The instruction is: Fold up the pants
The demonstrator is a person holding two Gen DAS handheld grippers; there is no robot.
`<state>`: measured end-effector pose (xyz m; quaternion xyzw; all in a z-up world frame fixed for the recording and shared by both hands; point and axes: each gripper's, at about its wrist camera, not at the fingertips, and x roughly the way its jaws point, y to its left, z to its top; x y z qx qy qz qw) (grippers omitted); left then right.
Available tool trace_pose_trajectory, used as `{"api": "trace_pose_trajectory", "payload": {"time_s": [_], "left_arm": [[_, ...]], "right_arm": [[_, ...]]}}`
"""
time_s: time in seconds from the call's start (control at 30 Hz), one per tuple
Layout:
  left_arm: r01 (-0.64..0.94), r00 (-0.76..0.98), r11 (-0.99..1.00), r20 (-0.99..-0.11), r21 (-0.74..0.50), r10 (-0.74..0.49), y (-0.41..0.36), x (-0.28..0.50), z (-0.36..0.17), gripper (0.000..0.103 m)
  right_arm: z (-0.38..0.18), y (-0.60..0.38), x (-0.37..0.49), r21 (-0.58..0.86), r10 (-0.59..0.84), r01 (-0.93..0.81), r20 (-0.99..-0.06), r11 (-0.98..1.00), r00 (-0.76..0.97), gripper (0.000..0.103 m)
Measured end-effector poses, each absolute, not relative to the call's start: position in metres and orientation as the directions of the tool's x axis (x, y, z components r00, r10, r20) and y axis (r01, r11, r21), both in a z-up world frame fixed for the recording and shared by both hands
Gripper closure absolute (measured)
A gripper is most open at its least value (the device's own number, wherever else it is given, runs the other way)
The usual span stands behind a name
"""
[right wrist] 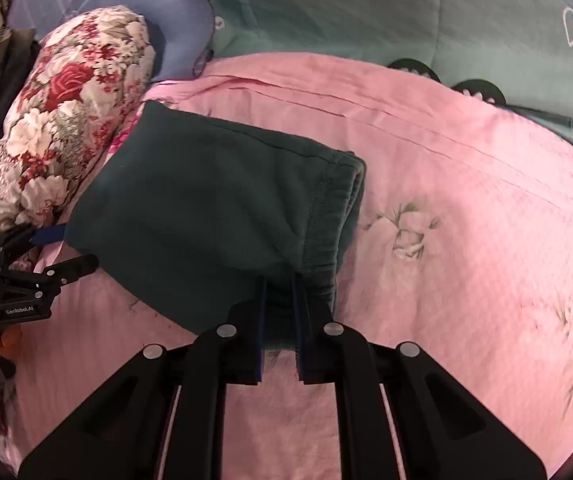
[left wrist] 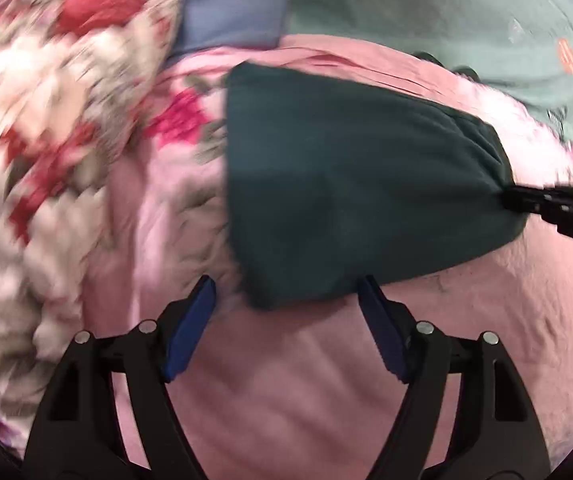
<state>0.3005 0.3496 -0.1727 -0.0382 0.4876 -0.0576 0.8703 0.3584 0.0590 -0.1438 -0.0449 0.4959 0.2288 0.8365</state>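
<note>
While the right gripper (right wrist: 280, 280) pinches the waistband end of the dark green pants (right wrist: 206, 208), probably to lift for another fold, the left gripper (left wrist: 286, 284) hovers spread, empty, at their opposite corner; pants lie on pink sheet (right wrist: 466, 200) beside floral pillow (right wrist: 70, 112).

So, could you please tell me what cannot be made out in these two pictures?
- Floral quilt: smeared by motion blur in the left wrist view.
- Pants: underside hidden against the pink sheet; the layers cannot be counted.
- Right hand-held gripper: body cut off by the left wrist view's edge.
</note>
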Motion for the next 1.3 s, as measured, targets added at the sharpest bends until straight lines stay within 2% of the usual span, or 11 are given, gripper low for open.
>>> {"api": "trace_pose_trajectory", "payload": {"time_s": [0.1,0.17,0.27,0.37,0.53,0.57,0.83,1.0,1.1,1.17,1.3], "left_arm": [[0.027,0.542,0.974,-0.815,-0.225,-0.204,0.373,0.286,-0.155,0.03],[0.035,0.554,0.966,-0.8,-0.255,-0.231,0.375,0.277,-0.146,0.03],[0.075,0.564,0.972,-0.794,-0.223,-0.226,0.365,0.272,-0.144,0.03],[0.059,0.548,0.989,-0.824,-0.135,-0.145,0.359,0.278,-0.154,0.03],[0.042,0.521,0.999,-0.852,-0.023,-0.041,0.366,0.285,-0.162,0.058],[0.042,0.518,0.999,-0.855,-0.009,-0.03,0.368,0.284,-0.163,0.06],[-0.042,0.556,0.993,-0.829,-0.107,-0.066,0.38,0.297,-0.16,0.062],[-0.134,0.492,0.989,-0.862,0.058,0.118,0.365,0.293,-0.164,0.061],[-0.204,0.465,0.967,-0.854,0.155,0.235,0.365,0.285,-0.164,0.07],[-0.215,0.469,0.971,-0.862,0.101,0.194,0.369,0.279,-0.158,0.07],[-0.236,0.566,0.972,-0.812,0.004,0.141,0.369,0.27,-0.126,0.042]], "right_arm": [[-0.133,0.06,0.352,0.132,0.326,-0.428,-0.847,0.894,0.419,0.09],[-0.125,0.057,0.344,0.182,0.38,-0.429,-0.815,0.885,0.439,0.089],[-0.12,0.065,0.338,0.201,0.402,-0.439,-0.806,0.876,0.434,0.088],[-0.126,0.074,0.338,0.197,0.4,-0.45,-0.817,0.871,0.416,0.088],[-0.139,0.073,0.339,0.189,0.373,-0.428,-0.838,0.884,0.399,0.088],[-0.142,0.071,0.339,0.198,0.373,-0.419,-0.84,0.886,0.394,0.088],[-0.156,0.075,0.337,0.178,0.35,-0.421,-0.857,0.89,0.377,0.087],[-0.163,0.073,0.34,0.161,0.319,-0.396,-0.871,0.904,0.374,0.088],[-0.167,0.07,0.34,0.149,0.3,-0.386,-0.88,0.91,0.367,0.088],[-0.166,0.068,0.34,0.167,0.308,-0.376,-0.883,0.911,0.355,0.088],[-0.13,0.065,0.328,0.3,0.451,-0.388,-0.801,0.871,0.393,0.087]]}}
